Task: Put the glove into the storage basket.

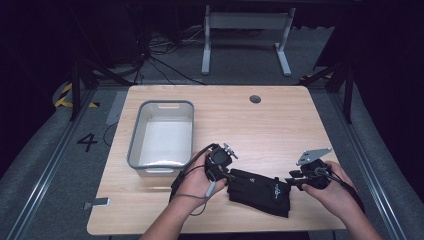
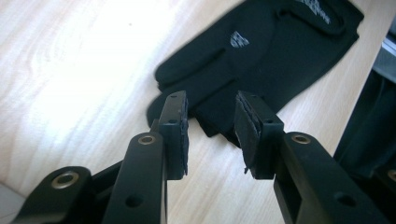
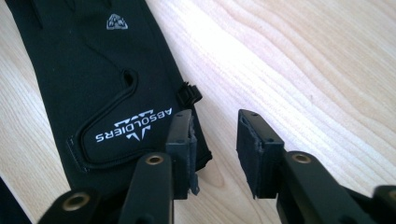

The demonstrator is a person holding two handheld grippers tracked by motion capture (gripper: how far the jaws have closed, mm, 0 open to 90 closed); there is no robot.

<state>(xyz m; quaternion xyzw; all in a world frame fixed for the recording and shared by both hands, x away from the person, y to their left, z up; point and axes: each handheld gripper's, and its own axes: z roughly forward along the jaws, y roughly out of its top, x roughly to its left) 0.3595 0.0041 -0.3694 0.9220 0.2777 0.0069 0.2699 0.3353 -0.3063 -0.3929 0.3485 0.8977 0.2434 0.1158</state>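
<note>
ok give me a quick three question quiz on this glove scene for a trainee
1. True or false: the black glove lies inside the grey bin.
2. Multiple choice: the left gripper has its jaws a) clamped on the glove, b) apart with nothing pressed between them, c) shut on a cable.
3. Short answer: which end of the glove lies nearest the right gripper?

Key:
1. False; it lies flat on the wooden table, to the right of the bin.
2. b
3. The cuff end, with the white lettering on its strap.
</note>
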